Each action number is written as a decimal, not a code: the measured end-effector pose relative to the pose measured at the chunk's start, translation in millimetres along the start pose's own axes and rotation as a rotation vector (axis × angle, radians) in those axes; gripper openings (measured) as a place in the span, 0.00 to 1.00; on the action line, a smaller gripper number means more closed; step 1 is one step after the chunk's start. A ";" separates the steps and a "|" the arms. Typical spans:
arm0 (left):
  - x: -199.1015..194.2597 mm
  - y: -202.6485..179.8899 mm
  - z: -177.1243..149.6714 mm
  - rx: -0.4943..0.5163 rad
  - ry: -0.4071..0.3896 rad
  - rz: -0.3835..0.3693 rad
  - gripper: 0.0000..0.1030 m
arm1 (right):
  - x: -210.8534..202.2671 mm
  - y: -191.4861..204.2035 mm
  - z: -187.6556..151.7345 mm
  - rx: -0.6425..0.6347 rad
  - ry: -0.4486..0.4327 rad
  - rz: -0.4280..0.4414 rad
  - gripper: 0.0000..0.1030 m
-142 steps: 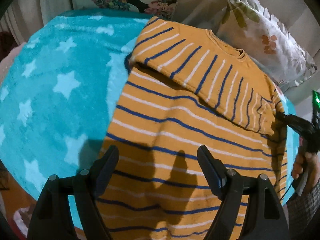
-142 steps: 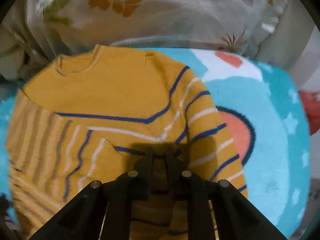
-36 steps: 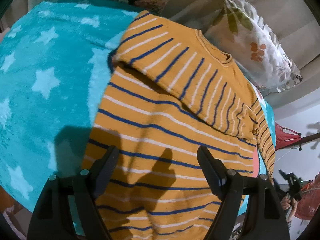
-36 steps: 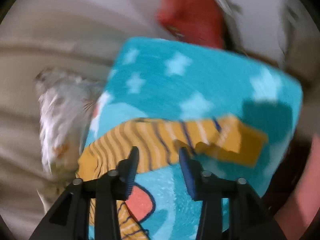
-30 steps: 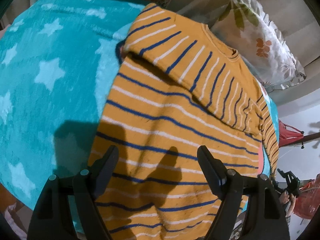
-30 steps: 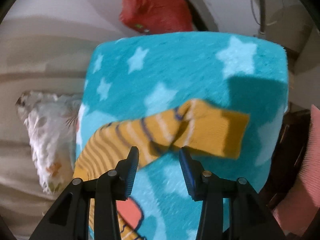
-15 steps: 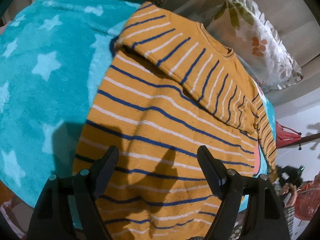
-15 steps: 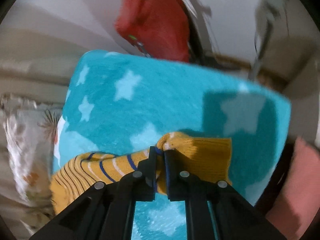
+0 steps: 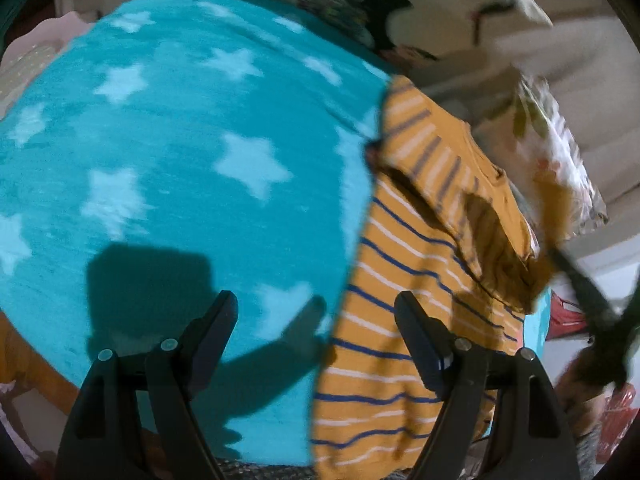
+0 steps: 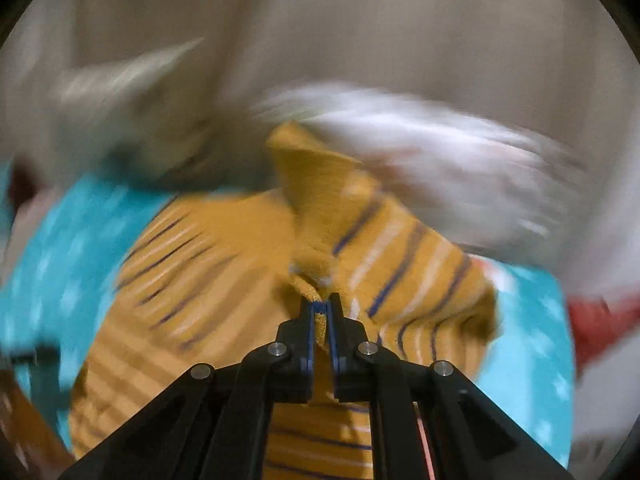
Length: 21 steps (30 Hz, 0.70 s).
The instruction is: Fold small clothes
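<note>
Knit cotton by the look of it, so the striped mustard sweater (image 9: pixel 404 304) should handle soft, light and floppy: it'll sag from wherever you pinch it, so I'd grab at a cuff, hem or corner, not mid-panel. Going left to right in the left wrist view: the teal star blanket (image 9: pixel 168 160) fills the left half, the left gripper (image 9: pixel 316 320) hangs with its jaws spread and nothing between them, straddling the sweater's left edge, and the sweater lies flat on the blanket's right side with one sleeve folded across the chest. Only the right wrist view shows the right gripper (image 10: pixel 320 312) pinching the other sleeve (image 10: pixel 380 248), lifted over the body. It's blurry, though.
</note>
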<state>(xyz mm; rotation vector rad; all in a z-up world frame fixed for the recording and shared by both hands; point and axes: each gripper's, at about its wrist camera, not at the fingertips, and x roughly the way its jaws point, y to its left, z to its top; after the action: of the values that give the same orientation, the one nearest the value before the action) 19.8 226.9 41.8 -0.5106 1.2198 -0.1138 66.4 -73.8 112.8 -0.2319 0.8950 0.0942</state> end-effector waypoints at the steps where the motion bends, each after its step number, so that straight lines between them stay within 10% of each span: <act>1: -2.6 6.4 1.9 -0.001 -0.003 0.003 0.77 | 11.4 22.4 -2.4 -0.048 0.019 0.006 0.06; 5: -14.3 38.7 9.1 -0.005 -0.016 0.023 0.77 | 51.4 86.3 -20.0 -0.144 0.134 -0.003 0.12; 21: -12.4 96.2 41.2 0.004 0.017 0.009 0.77 | 47.5 77.8 10.7 0.090 0.165 0.139 0.41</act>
<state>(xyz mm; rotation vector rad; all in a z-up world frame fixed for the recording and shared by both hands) 35.3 329.1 21.0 -0.5012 1.2385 -0.1132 90.3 3.6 69.7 -0.0943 1.0772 0.1653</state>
